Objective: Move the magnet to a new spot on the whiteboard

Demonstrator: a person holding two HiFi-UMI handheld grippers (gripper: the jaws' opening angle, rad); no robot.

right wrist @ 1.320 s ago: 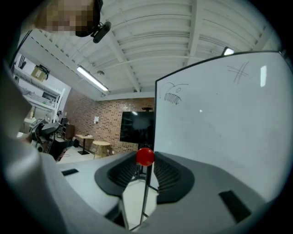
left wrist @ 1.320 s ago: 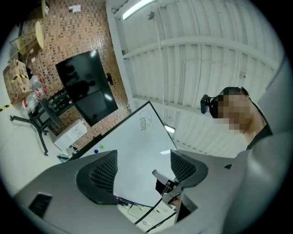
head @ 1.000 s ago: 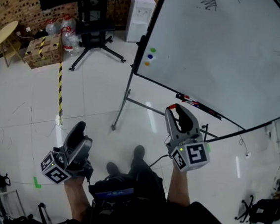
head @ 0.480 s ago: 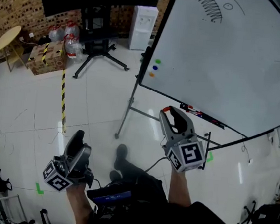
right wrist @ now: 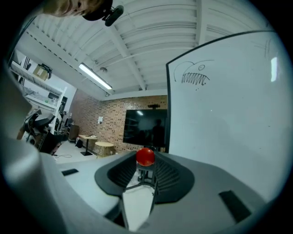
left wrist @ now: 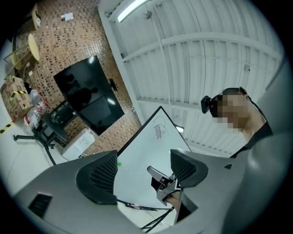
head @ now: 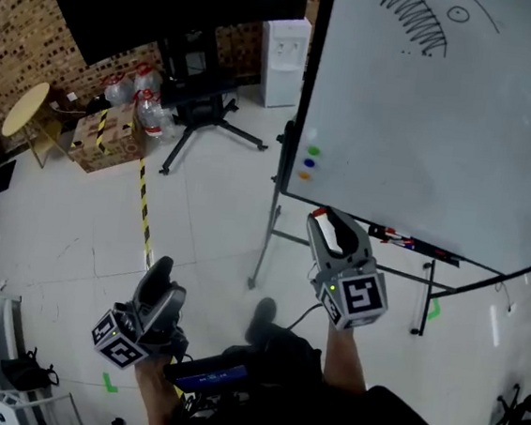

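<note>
The whiteboard [head: 445, 122] stands on a metal frame at the right, with a scribble near its top. Green [head: 314, 151], blue [head: 308, 162] and orange [head: 306, 175] magnets sit near its lower left corner. My right gripper [head: 324, 221] is just below that corner, shut on a red ball-shaped magnet [head: 319, 212]. In the right gripper view the red magnet [right wrist: 145, 156] sits pinched at the tips of the right gripper [right wrist: 145, 165], with the whiteboard [right wrist: 238, 114] at the right. My left gripper [head: 159, 273] hangs low at the left, open and holding nothing. The left gripper [left wrist: 143, 171] view looks up at the whiteboard [left wrist: 142, 155].
Markers [head: 404, 239] lie on the board's tray. The stand's legs [head: 261, 254] reach onto the white floor. Behind are a black screen on a stand [head: 189, 1], a water dispenser [head: 286, 49], water bottles [head: 149, 110], a cardboard box [head: 104, 133], a round table [head: 26, 111] and yellow-black floor tape [head: 143, 208].
The view has swung so the whiteboard looms larger. My right gripper, still holding the red magnet, has come closer under the board's lower left corner. The left gripper stays low.
</note>
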